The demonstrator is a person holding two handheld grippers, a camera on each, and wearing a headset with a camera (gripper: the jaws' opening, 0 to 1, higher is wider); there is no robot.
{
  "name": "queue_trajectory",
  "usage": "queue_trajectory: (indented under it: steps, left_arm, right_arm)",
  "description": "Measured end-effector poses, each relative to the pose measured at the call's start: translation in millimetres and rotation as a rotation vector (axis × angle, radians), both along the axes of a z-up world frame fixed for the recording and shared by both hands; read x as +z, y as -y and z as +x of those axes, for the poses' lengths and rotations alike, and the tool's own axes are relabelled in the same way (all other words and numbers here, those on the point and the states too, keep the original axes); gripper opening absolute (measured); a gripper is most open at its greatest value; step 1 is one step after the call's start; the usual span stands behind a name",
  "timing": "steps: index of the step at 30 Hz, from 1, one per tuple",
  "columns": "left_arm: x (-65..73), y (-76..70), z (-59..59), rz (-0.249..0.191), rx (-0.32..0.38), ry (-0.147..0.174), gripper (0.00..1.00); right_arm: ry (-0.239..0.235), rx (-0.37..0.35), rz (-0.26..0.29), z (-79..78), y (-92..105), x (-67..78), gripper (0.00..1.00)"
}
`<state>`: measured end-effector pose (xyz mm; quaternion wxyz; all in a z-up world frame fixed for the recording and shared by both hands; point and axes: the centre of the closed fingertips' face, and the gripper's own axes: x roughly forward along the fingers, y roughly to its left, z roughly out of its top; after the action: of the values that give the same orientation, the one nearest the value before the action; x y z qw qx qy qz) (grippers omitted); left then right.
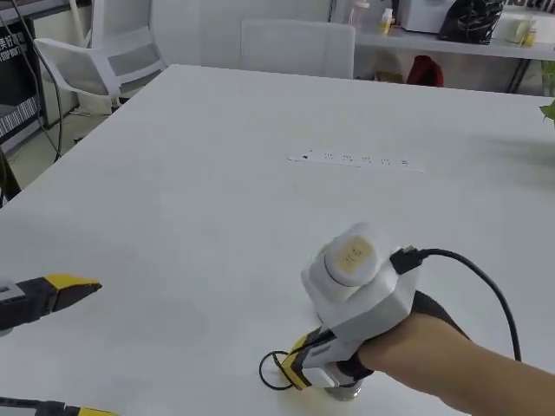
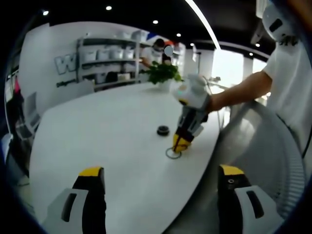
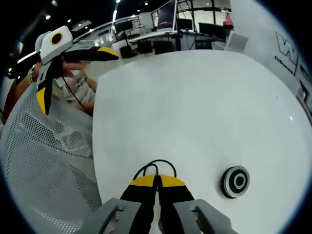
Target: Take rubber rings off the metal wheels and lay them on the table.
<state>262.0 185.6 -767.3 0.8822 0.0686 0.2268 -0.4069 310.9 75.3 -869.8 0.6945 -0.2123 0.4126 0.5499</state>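
My right gripper is shut on a thin black rubber ring, whose loop sticks out past the yellow tips. In the head view the same gripper is low at the near table edge, with the ring on the white table. A metal wheel with a dark rim lies flat to the right of the jaws. My left gripper stands open and holds nothing. It faces the right gripper, the ring and the wheel from a distance. Its yellow jaw tip shows at the head view's left edge.
A strip of sockets is set in the table's middle. White chairs stand along the far side. A mesh chair back is near the table edge by the right gripper. A green plant stands at the table's far end.
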Motion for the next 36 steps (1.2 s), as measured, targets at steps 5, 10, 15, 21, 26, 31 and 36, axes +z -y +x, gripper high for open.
queue_trajectory:
  steps: [5, 10, 15, 21, 26, 31, 36]
  left_arm:
    - [-0.7, -1.1, 1.1, 0.007, 0.001, 0.001, 0.97]
    - [-0.9, -0.6, 1.0, 0.010, -0.003, 0.001, 0.97]
    - [-0.6, -0.6, 0.5, 0.010, -0.003, 0.001, 0.97]
    - [0.2, 1.2, -0.2, 0.011, -0.005, 0.000, 0.97]
    - [2.4, 3.5, -1.8, 0.016, -0.013, 0.000, 0.97]
    - [3.6, 3.7, -2.9, 0.022, -0.013, -0.002, 0.97]
    - [4.8, 4.6, -2.9, 0.031, -0.013, -0.005, 0.97]
  right_arm:
    - [0.000, -0.013, 0.008, 1.5, -0.1, 0.9, 0.01]
    - [0.000, -0.019, 0.010, 2.3, 1.6, 1.6, 0.03]
    - [0.004, -0.030, 0.017, 3.9, 7.8, 5.6, 0.04]
    - [-0.032, -0.097, 0.110, 8.7, 3.6, 25.2, 0.06]
    - [-0.052, -0.136, 0.197, 13.5, 1.6, 48.8, 0.09]
    - [-0.030, -0.156, 0.251, 21.2, 6.8, 69.1, 0.11]
    - [0.005, -0.184, 0.299, 34.6, 17.5, 88.3, 0.14]
